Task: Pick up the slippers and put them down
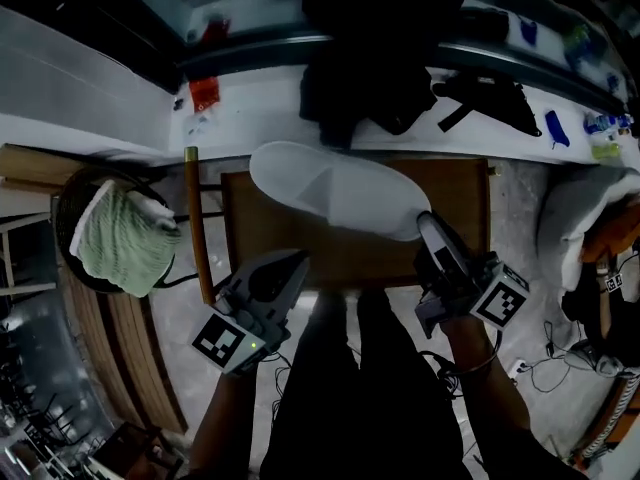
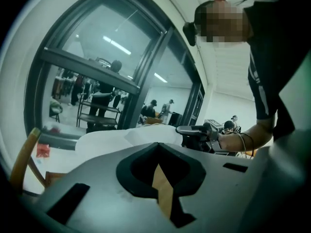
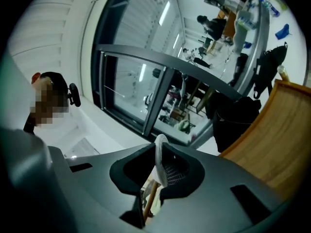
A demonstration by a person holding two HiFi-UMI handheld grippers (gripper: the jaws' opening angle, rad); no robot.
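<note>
A white slipper (image 1: 330, 193) lies across the wooden chair seat (image 1: 290, 243); I cannot tell whether a second one lies under it. My right gripper (image 1: 432, 230) is at its right end, shut on the slipper's thin white edge (image 3: 159, 165), which stands between the jaws (image 3: 158, 176) in the right gripper view. My left gripper (image 1: 295, 261) hovers at the seat's front left, short of the slipper, its jaws together with nothing in them. In the left gripper view the slipper (image 2: 112, 140) lies beyond the jaws (image 2: 158, 174), and the right gripper (image 2: 197, 132) shows across it.
A round basket with a green towel (image 1: 120, 233) stands left of the chair. Black clothing (image 1: 370, 78), a black bag (image 1: 490, 98) and a red item (image 1: 203, 93) lie on the white ledge behind. Cables (image 1: 560, 358) trail on the floor at right. My legs are below the seat.
</note>
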